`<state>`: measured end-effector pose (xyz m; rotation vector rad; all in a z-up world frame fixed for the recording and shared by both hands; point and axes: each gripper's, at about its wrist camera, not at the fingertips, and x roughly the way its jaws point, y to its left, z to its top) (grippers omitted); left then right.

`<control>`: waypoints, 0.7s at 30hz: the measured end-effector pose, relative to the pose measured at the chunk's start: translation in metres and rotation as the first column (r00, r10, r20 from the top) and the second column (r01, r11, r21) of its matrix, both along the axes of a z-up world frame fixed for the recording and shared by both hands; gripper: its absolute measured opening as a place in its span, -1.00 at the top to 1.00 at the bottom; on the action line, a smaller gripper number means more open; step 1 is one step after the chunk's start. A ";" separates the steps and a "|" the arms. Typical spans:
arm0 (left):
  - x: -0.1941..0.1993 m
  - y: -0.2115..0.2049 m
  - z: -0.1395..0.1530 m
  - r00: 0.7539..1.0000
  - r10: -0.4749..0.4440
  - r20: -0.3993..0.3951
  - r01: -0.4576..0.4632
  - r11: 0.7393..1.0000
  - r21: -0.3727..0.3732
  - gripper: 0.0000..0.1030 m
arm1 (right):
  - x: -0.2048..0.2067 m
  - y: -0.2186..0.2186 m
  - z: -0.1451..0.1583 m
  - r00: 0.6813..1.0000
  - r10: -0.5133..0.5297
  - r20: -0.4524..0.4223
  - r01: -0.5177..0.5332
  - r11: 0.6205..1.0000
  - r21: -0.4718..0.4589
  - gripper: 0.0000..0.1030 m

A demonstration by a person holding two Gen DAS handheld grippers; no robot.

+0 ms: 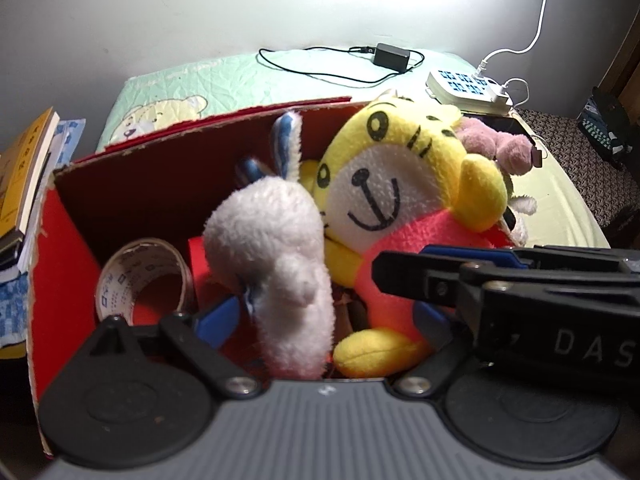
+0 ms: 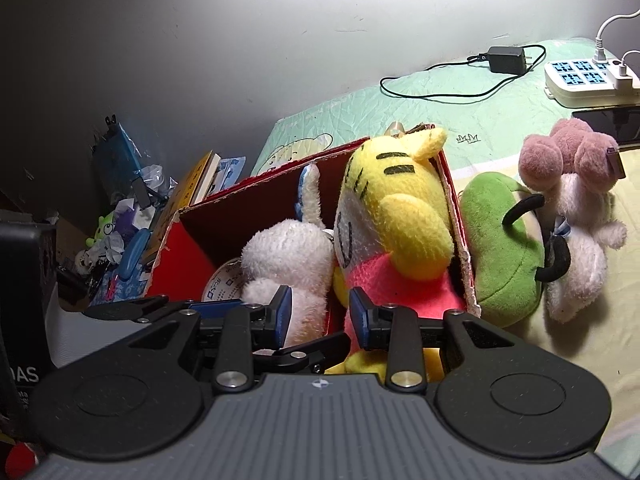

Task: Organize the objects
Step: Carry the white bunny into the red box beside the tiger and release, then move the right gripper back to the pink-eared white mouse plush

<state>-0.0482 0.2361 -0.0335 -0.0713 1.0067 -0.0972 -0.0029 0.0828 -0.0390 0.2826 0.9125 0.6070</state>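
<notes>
A red cardboard box on the bed holds a white plush rabbit, a yellow tiger plush in a pink shirt and a roll of tape. My left gripper hangs over the box, open wide, with the rabbit's body between its blue pads and untouched by them. My right gripper stands partly open at the box's near edge; the rabbit's leg and the tiger show beyond the gap, nothing pinched. One of its fingers crosses the tiger's belly from the right.
Outside the box to the right lie a green plush and a pink-and-white plush. A power strip, black adapter and phone lie farther back. Books and clutter crowd the left side.
</notes>
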 end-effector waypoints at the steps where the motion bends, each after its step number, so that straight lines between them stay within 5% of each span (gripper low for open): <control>1: -0.001 0.000 0.001 1.000 0.006 0.000 -0.006 1.000 0.003 -0.82 | -0.001 -0.001 0.000 1.000 -0.002 0.004 0.002 1.000 0.001 0.33; 21: -0.040 -0.014 0.026 0.989 0.143 0.038 -0.145 0.987 0.066 -0.82 | -0.024 -0.029 0.015 0.997 0.036 0.067 -0.040 0.997 0.065 0.32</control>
